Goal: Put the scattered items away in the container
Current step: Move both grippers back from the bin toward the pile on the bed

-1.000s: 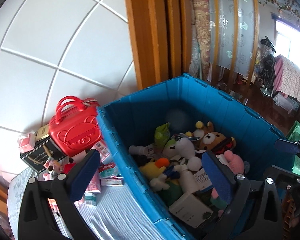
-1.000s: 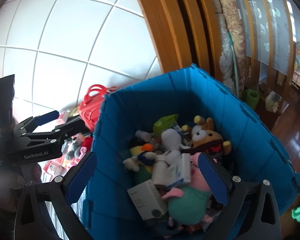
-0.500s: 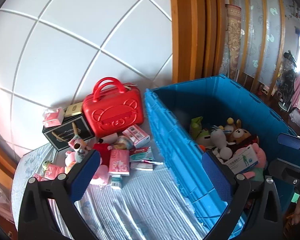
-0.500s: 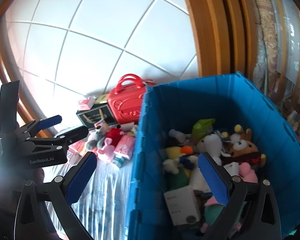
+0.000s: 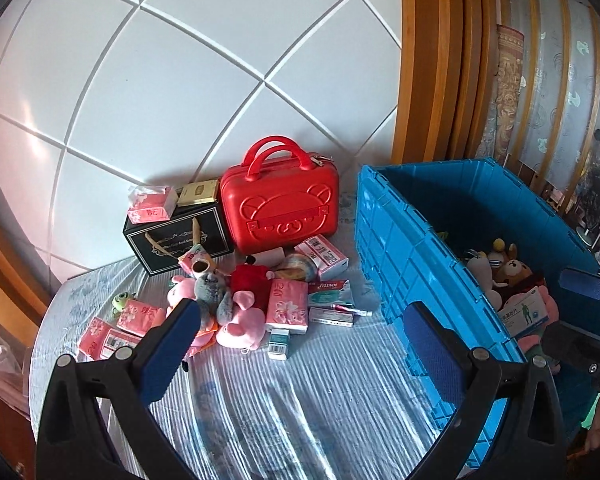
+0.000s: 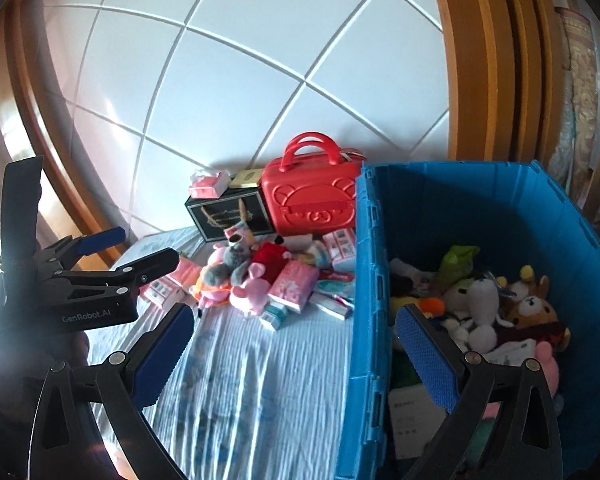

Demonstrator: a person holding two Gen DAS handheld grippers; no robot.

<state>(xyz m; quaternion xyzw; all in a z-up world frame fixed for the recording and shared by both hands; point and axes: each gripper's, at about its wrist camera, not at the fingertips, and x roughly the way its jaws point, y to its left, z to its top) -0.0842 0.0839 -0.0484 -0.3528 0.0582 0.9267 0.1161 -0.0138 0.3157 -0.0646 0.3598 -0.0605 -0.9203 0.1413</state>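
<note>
Scattered items [image 5: 260,296] lie in a loose heap on a pale blue striped cloth [image 5: 300,400], just left of the blue container [image 5: 404,248]. The heap holds pink plush toys [image 5: 240,324], a grey plush [image 5: 210,292], a red plush [image 5: 250,280], pink tissue packs [image 5: 286,306] and small medicine boxes [image 5: 330,292]. Behind the heap, against a white tiled wall [image 5: 180,80], stand a red bear-embossed case [image 5: 280,210] with 2 handles and a black box [image 5: 176,240] with a pink pack on top. The container sits on the right, open at the top and already partly filled with soft toys [image 6: 484,300] and boxes.

The left gripper [image 5: 300,344] hangs above the cloth with its 2 blue-padded fingers spread wide apart, grasping nothing. The right gripper [image 6: 292,356] is likewise spread wide and empty, one finger over the cloth and the other over the container's contents. In the right wrist view the left gripper appears at the far left, held in a hand [image 6: 24,352].
</note>
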